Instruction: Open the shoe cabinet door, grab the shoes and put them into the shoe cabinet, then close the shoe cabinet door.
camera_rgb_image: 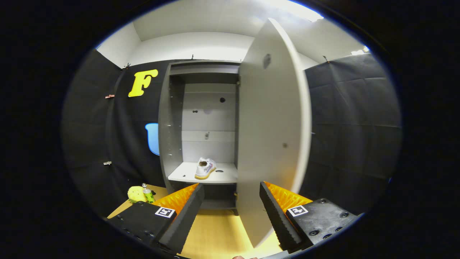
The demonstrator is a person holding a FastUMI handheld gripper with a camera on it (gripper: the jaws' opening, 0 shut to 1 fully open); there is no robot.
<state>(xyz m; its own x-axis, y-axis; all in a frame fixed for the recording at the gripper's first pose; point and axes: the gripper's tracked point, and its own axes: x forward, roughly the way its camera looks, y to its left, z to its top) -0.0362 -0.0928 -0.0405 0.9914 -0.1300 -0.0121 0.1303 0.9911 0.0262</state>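
Shoe [205,168] lying on shoe cabinet shelf [187,172], well beyond gripper [231,194] whose fingers stand apart and empty; cabinet door [273,136] swung open just ahead, likely light, stiff, best pushed at its free edge.

The open cabinet door [271,136] hides the right part of the shoe cabinet [203,122], including the right end of the shelf [187,174] on which the white shoe [205,168] stands. The shoe's far side is out of sight. The hand-held gripper [231,212], fingers spread apart, covers the cabinet's base. A yellow object [136,193] and a small bottle [147,193] beside the left finger are too small to identify.
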